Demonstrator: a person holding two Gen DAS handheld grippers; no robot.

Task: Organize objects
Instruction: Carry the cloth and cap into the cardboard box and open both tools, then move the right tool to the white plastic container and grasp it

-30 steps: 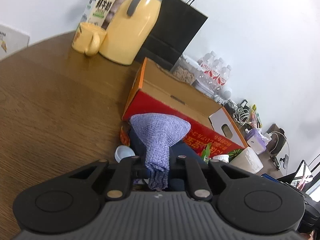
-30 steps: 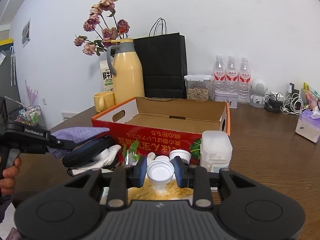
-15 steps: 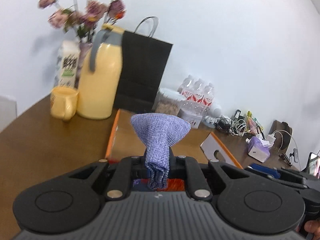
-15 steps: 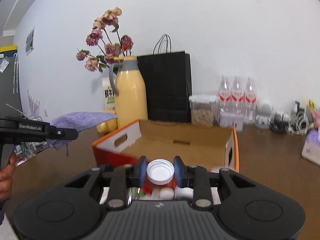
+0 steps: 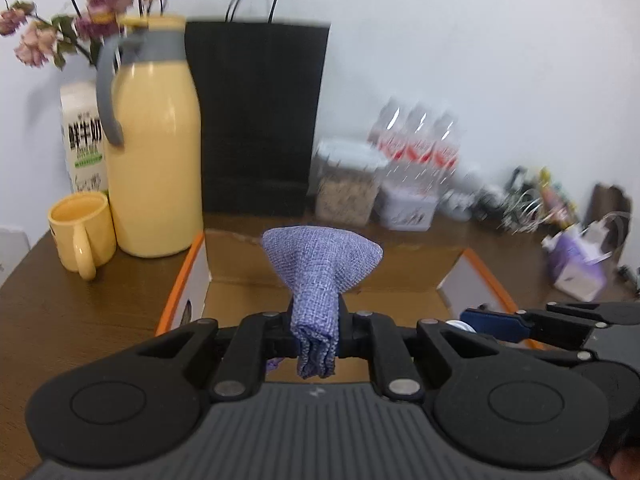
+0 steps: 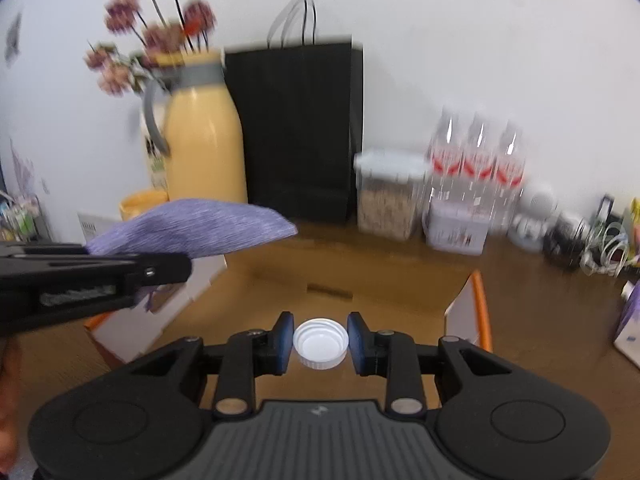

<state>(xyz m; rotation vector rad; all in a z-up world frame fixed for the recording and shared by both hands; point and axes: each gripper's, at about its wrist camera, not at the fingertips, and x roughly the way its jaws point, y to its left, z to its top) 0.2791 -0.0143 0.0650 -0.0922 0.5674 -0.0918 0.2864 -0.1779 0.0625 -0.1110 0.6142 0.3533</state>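
My left gripper (image 5: 316, 334) is clamped on a folded purple-blue woven cloth (image 5: 320, 268). The fabric is pinched between the two pads, its bunched lower end hanging just below them and its wider top fanning out above and ahead of the fingers. From the right wrist view the same cloth (image 6: 192, 226) juts out past the left gripper's tip (image 6: 160, 270) on the left of the picture, lifted clear of the table.

My right gripper (image 6: 320, 342) has its fingers closed against a white screw cap (image 6: 320, 343). The cap sits squarely between the blue pads, one pad on each side, open side facing the camera. In the left wrist view only a sliver of white shows beside the right gripper's blue pad (image 5: 492, 326).

Both held things hang over the open cardboard box (image 6: 478, 304) with its orange edges; the bare brown floor of the box lies beneath them. Behind the box on the wooden table (image 5: 80, 312) stand a yellow jug (image 5: 156, 152), a yellow mug (image 5: 82, 236), a black paper bag (image 5: 260, 120) and three water bottles (image 6: 476, 160).
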